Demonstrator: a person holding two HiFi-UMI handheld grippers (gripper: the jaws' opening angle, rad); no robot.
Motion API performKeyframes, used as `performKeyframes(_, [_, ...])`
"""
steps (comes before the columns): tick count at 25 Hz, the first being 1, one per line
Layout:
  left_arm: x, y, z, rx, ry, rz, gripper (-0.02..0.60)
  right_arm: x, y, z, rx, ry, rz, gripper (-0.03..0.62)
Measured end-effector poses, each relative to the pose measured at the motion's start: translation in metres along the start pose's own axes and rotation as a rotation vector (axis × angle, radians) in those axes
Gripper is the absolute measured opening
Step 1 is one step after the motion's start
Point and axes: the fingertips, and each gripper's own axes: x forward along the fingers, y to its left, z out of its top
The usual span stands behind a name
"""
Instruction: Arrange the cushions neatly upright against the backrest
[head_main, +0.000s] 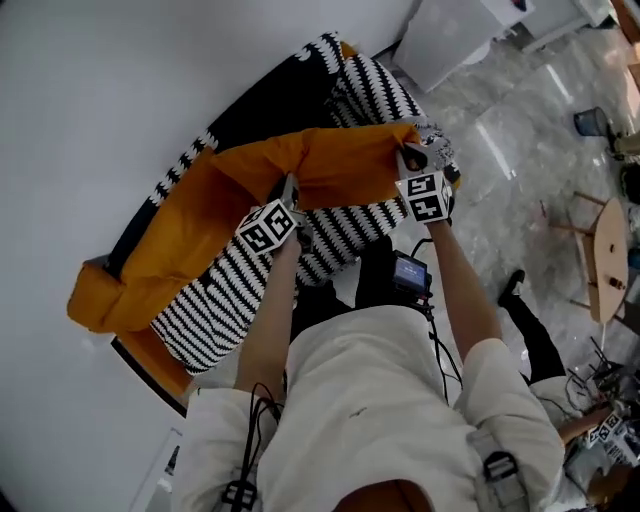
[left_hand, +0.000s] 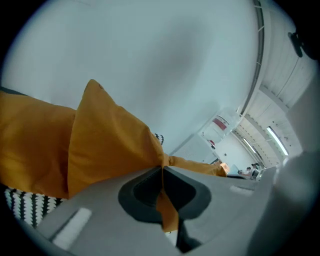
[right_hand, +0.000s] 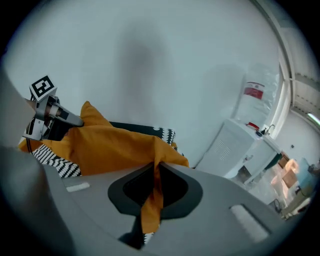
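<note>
Cushions in orange are seen twice in the head view. One orange cushion (head_main: 335, 165) is held up over the black-and-white striped surface (head_main: 240, 290) in front of the black backrest (head_main: 262, 105). A second orange cushion (head_main: 140, 275) lies slumped at the left end, touching the first. The held cushion's upper edge is gripped at two places, by the left hand-held gripper (head_main: 289, 188) near its left corner and by the right hand-held gripper (head_main: 408, 158) at its right corner.

In the left gripper view, the left hand-held gripper (left_hand: 162, 171) is pressed together on a fold of the orange cushion (left_hand: 112, 140). The second orange cushion (left_hand: 30, 137) and the striped surface (left_hand: 25, 205) are seen at the left.

In the right gripper view, the right hand-held gripper (right_hand: 155, 169) is pinched on the orange cushion (right_hand: 120, 147). The left hand-held gripper (right_hand: 50, 117) is seen at the cushion's far corner.
</note>
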Motion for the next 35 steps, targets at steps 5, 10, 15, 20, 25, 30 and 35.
performKeyframes(5, [0.017,0.018,0.015,-0.103,-0.102,0.135,0.008,0.063,-0.012,0.042,-0.106,-0.066,0.135,0.044])
performKeyframes(10, [0.04,0.039,0.048,-0.15,-0.207,0.239,0.008,0.126,-0.017,0.089,-0.188,-0.129,0.249,0.043])
performKeyframes(15, [0.048,0.053,0.089,-0.172,-0.318,0.304,0.008,0.156,-0.016,0.139,-0.209,-0.222,0.318,0.043])
performKeyframes(20, [0.049,0.048,0.112,-0.17,-0.422,0.315,0.008,0.174,-0.02,0.172,-0.203,-0.301,0.378,0.041])
performKeyframes(25, [0.031,0.037,0.132,-0.143,-0.509,0.292,0.008,0.164,-0.017,0.201,-0.202,-0.369,0.4,0.042])
performKeyframes(30, [0.025,0.032,0.133,-0.116,-0.526,0.273,0.008,0.158,-0.017,0.205,-0.202,-0.391,0.405,0.043])
performKeyframes(35, [0.044,0.031,0.115,-0.084,-0.477,0.252,0.012,0.175,-0.025,0.167,-0.195,-0.313,0.392,0.043])
